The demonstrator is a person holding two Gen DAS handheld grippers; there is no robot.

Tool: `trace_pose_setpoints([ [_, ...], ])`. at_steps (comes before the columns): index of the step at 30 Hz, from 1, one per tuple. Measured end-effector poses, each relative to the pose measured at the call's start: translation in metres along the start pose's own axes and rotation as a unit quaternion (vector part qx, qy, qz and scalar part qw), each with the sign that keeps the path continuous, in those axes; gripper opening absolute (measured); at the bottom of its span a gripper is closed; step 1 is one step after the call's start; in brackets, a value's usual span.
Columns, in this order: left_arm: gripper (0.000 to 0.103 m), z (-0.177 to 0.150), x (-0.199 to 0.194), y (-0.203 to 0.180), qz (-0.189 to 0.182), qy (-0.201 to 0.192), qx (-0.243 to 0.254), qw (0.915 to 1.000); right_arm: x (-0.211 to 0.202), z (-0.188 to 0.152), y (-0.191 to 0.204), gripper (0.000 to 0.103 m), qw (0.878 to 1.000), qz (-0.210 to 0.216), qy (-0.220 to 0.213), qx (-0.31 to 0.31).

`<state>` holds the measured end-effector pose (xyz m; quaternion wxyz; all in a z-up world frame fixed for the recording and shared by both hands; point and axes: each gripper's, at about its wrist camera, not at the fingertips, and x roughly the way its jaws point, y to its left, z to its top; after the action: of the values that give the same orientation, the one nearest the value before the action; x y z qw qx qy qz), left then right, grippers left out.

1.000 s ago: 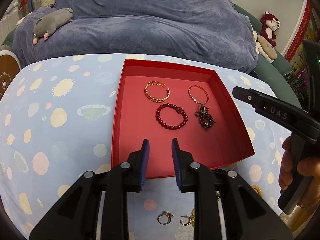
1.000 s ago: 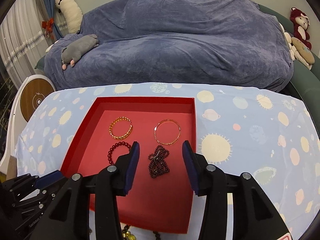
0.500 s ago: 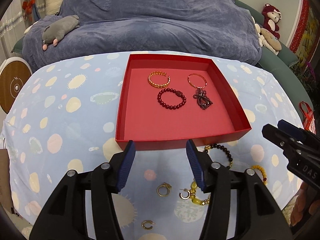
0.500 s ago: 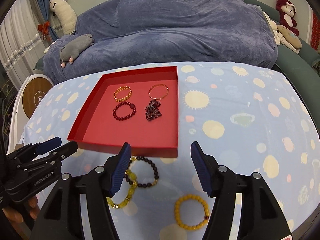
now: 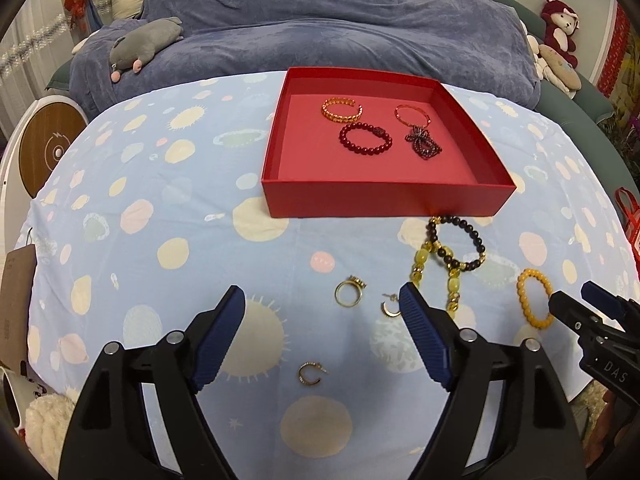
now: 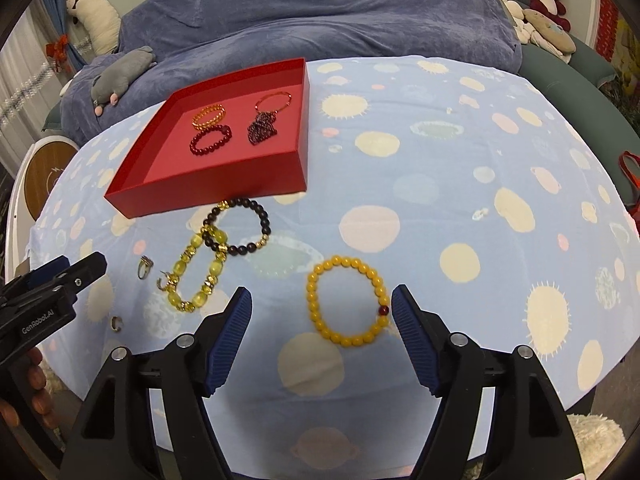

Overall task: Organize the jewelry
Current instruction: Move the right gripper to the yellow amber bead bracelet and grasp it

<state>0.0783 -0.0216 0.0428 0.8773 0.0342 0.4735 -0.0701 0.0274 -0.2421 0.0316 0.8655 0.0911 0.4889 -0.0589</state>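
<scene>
Tongs on both sides are spread wide and grasp nothing: the left tongs [image 5: 322,312] hover over a gold ring [image 5: 349,292] and two small hoop earrings [image 5: 390,307], the right tongs [image 6: 322,312] hang over a yellow bead bracelet [image 6: 347,301] lying flat between their tips. Just beyond lie a pale green bead bracelet [image 6: 196,270] and a dark bead bracelet [image 6: 238,226], overlapping, the dark one near the front wall of the red tray [image 6: 208,196]. Inside the tray rest a gold cuff [image 5: 342,109], a thin red bangle [image 5: 412,115], a dark red bead bracelet [image 5: 365,140] and a bunched garnet strand [image 5: 422,143], all toward the far half. Both tongs are held low at the near edge of the surface [image 5: 160,200], which wears a light blue cloth with planet spots. Behind stands a sofa under a blue throw [image 5: 340,24], with a grey plush toy [image 5: 144,44] on it.
</scene>
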Motion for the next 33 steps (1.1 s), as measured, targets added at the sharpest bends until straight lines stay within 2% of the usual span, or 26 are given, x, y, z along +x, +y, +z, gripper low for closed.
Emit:
trace_pose_setpoints([
  [4,0.086,-0.015,0.002,0.005,0.014,-0.002,-0.007,0.9999,0.013,-0.007,-0.007,0.072,1.0,-0.018,0.009,0.007],
  [7,0.086,-0.023,0.004,0.008,0.014,0.001,-0.011,0.9998,0.024,-0.011,-0.013,0.074,0.999,-0.036,0.017,0.01],
  [10,0.086,-0.03,0.008,0.011,0.008,0.006,-0.017,0.9998,0.03,-0.011,-0.019,0.074,0.999,-0.035,0.022,0.024],
  [18,0.086,-0.036,0.015,0.016,0.006,0.017,-0.029,0.9994,0.025,-0.008,-0.026,0.072,0.999,-0.037,0.002,0.04],
  [20,0.086,-0.036,0.015,0.015,0.005,0.016,-0.028,0.9995,0.025,-0.007,-0.03,0.066,0.998,-0.04,0.003,0.048],
  [24,0.086,-0.033,0.014,0.01,-0.002,0.013,-0.023,0.9996,0.036,-0.008,-0.035,0.046,0.998,-0.042,0.025,0.051],
  [29,0.086,-0.021,0.015,-0.009,-0.022,0.006,-0.009,0.9997,0.041,-0.007,-0.027,0.035,0.998,-0.05,0.02,0.024],
  [31,0.086,-0.013,0.017,-0.02,-0.032,0.002,-0.005,0.9995,0.042,-0.006,-0.024,0.018,0.999,-0.045,0.018,0.016],
  [33,0.086,-0.004,0.02,-0.03,-0.037,-0.003,-0.003,0.9993,0.042,-0.006,-0.022,0.009,0.999,-0.038,0.018,0.013],
])
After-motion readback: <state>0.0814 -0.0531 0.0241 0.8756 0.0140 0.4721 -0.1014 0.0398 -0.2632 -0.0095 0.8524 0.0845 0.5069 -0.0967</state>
